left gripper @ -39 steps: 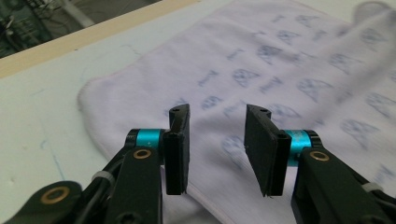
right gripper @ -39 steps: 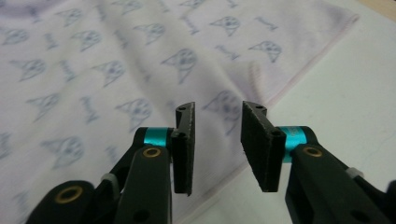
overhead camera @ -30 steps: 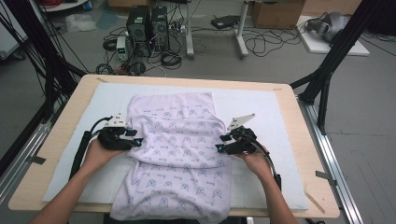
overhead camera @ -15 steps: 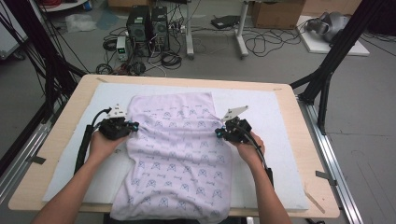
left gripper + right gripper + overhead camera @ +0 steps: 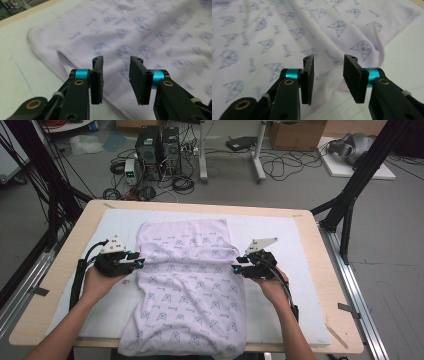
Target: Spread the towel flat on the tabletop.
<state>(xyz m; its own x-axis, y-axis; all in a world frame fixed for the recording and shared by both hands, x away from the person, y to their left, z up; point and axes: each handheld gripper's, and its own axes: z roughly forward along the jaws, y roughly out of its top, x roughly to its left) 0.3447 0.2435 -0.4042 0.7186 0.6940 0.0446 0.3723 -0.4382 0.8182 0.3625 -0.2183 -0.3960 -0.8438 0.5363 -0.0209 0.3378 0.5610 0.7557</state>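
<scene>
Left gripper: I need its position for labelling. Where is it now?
High view: left gripper sits open at the pink cloth's left edge, mid-table, over the white mat.

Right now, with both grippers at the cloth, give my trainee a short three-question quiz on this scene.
1. True or false: the left gripper has its jaws closed on the cloth.
2. What is printed on the cloth: A stripes, B small cat faces, C flowers?
3. Which edge of the cloth is the right gripper at, as the high view shows it?

Key
1. False; the jaws stand apart with nothing between them.
2. B.
3. Its right edge, opposite the left gripper.
</scene>
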